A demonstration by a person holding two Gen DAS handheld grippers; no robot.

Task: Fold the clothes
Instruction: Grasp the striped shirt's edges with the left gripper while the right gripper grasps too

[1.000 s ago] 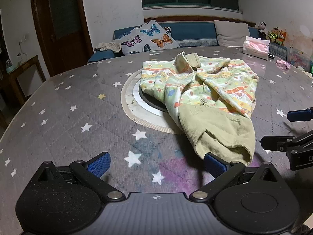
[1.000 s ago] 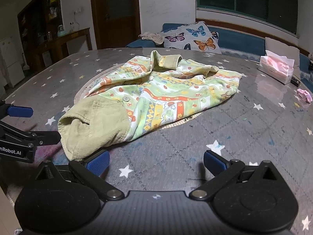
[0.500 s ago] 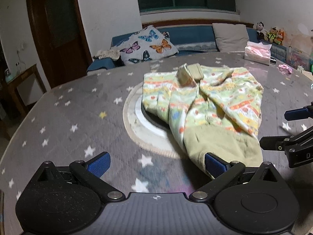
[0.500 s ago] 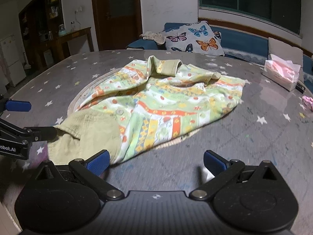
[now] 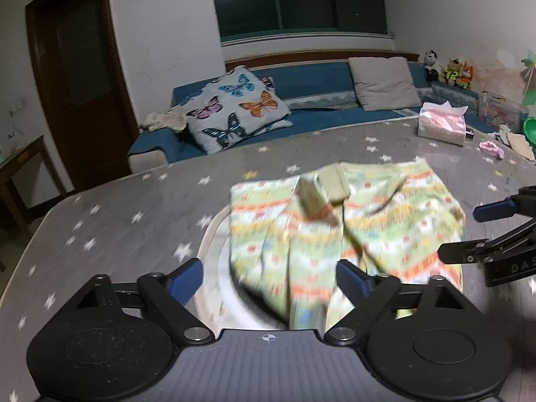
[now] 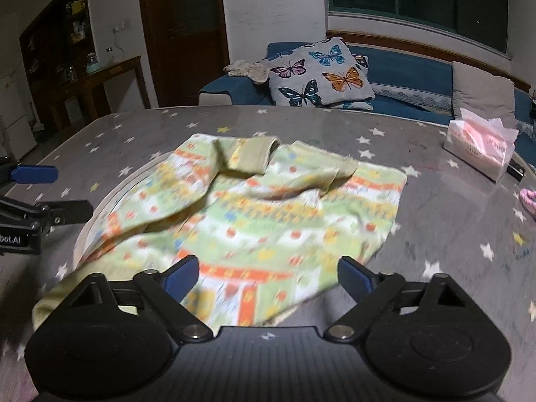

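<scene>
A green, yellow and orange patterned child's garment [image 5: 338, 231] lies crumpled on the star-patterned table, partly over a round inset plate [image 5: 214, 268]. It also shows in the right wrist view [image 6: 254, 221], with a folded cuff at its far side. My left gripper [image 5: 269, 276] is open over the garment's near edge and holds nothing. My right gripper [image 6: 268, 276] is open over the garment's near part and holds nothing. The right gripper also shows at the right of the left wrist view [image 5: 492, 231]. The left gripper also shows at the left of the right wrist view [image 6: 43, 191].
A pink tissue box [image 6: 479, 147] stands at the table's far right. A small pink item [image 5: 490, 149] lies near it. A blue sofa with a butterfly cushion [image 5: 238, 110] runs behind the table. A wooden door and a side table are at the left.
Both grippers have moved forward over the garment and tilted up. The olive hem end that lay before them is now mostly under the grippers. Both stay open.
</scene>
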